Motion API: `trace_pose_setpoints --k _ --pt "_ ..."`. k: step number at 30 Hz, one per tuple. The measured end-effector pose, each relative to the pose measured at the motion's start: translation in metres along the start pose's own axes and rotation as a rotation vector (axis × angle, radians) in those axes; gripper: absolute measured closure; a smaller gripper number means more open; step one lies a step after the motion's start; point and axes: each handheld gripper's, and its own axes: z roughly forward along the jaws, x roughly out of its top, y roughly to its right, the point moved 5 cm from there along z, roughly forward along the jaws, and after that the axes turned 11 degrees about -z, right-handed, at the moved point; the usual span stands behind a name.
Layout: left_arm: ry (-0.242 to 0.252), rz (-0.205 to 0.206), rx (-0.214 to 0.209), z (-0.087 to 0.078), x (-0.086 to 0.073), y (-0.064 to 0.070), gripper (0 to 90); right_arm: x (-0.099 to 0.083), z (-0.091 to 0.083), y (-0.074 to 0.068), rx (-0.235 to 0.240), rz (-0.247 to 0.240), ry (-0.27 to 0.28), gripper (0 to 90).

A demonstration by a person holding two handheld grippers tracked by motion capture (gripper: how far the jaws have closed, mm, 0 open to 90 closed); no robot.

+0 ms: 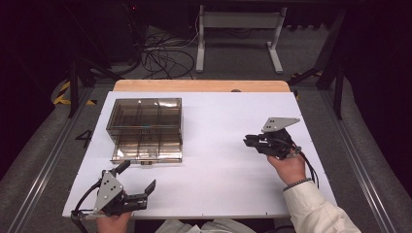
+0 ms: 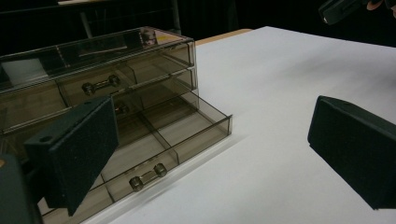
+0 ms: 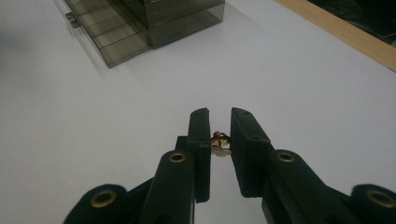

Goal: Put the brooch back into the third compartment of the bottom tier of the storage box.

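Observation:
A smoked clear drawer box stands on the white table at the left. Its bottom drawer is pulled out toward me, with empty compartments and a small metal handle. My left gripper is open near the front left edge, its jaws wide apart in front of the drawer. My right gripper is at the right, pointing left. Its jaws are nearly together, shut on a small gold-coloured piece just above the table. The box lies far ahead of it.
The white table surface has a wooden strip along its far edge. Beyond it on the floor lie cables and a white table frame. Black stands flank both sides.

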Motion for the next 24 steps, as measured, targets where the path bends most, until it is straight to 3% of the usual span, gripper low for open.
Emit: trace_pose_setpoints --k 13,24 --pt "-0.001 0.001 0.001 0.000 0.000 0.000 2.8 0.011 0.000 -0.004 0.009 -0.006 0.048 78.7" --pt "-0.001 0.000 0.003 0.000 0.000 -0.001 2.8 0.039 0.015 -0.015 0.051 -0.037 0.073 78.7"
